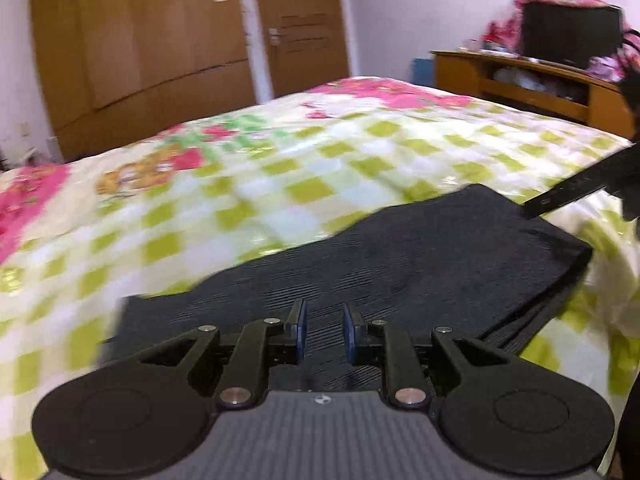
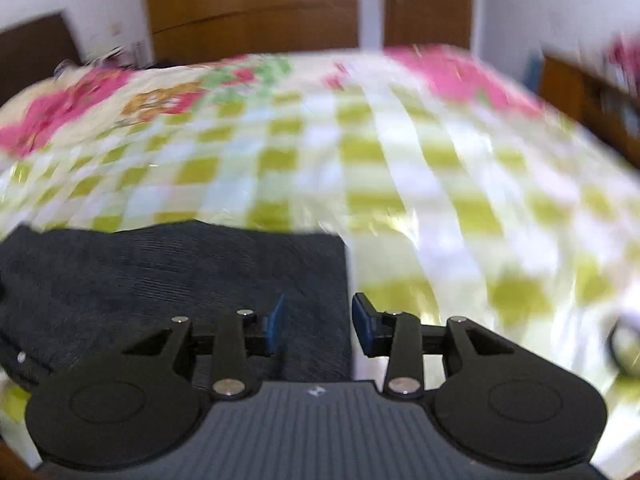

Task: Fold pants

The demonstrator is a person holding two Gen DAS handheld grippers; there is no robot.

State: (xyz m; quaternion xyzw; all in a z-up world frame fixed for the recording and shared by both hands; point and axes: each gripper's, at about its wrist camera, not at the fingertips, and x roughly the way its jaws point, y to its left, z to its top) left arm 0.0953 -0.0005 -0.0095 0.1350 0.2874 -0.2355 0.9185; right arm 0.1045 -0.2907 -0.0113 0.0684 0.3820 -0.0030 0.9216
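Observation:
The dark ribbed pants point(image 1: 400, 260) lie folded into a flat stack on the checked green, white and pink bedspread point(image 1: 280, 168). My left gripper point(image 1: 324, 330) hovers over their near part, its blue pads a small gap apart with nothing pinched between them. In the right wrist view the pants point(image 2: 160, 272) fill the lower left. My right gripper point(image 2: 318, 322) is open over their straight right edge, one pad above the cloth and one above the bedspread point(image 2: 440, 184). A black finger point(image 1: 576, 190) of the other gripper reaches in from the right, over the pants' far corner.
The bed takes up most of both views. Behind it are a wooden wardrobe point(image 1: 140, 40) and a door point(image 1: 304, 24). At the back right, a wooden stand point(image 1: 520, 84) carries a dark screen point(image 1: 572, 32) draped with pink cloth.

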